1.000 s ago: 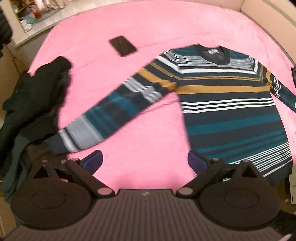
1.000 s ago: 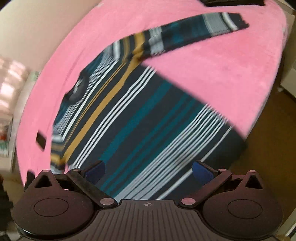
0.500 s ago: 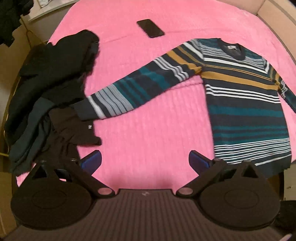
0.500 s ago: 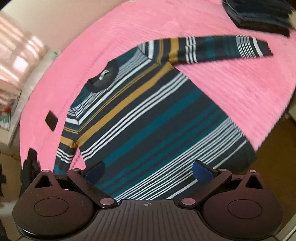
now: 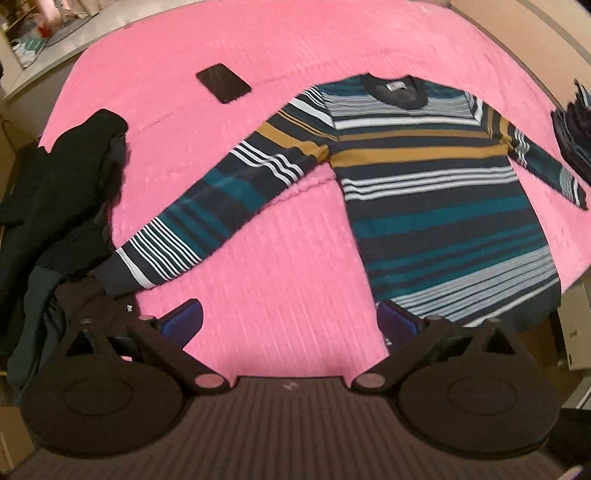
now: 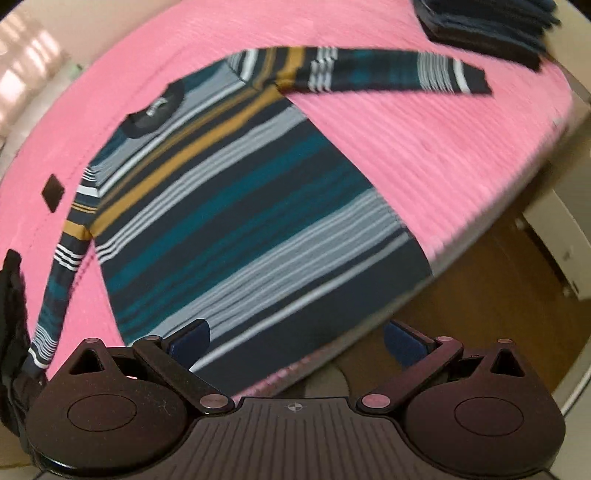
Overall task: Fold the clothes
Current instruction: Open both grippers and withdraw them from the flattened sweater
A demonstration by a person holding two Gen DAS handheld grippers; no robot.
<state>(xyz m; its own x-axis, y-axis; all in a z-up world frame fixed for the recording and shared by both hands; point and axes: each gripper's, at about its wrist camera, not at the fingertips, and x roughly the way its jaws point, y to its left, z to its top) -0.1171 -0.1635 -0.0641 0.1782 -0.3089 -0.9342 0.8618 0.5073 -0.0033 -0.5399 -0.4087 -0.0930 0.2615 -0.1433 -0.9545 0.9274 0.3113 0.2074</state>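
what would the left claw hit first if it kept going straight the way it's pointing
Probably bare pink bedspread: the open left claw aims at the gap between the striped sweater's outstretched sleeve and its body. Depth is unclear, so it might brush the sleeve further on.

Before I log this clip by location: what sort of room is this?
Most likely a bedroom. A striped sweater lies flat on a bed with a pink ribbed bedspread, a heap of dark clothes at one side, a stack of folded clothes at the other, and a phone nearby.
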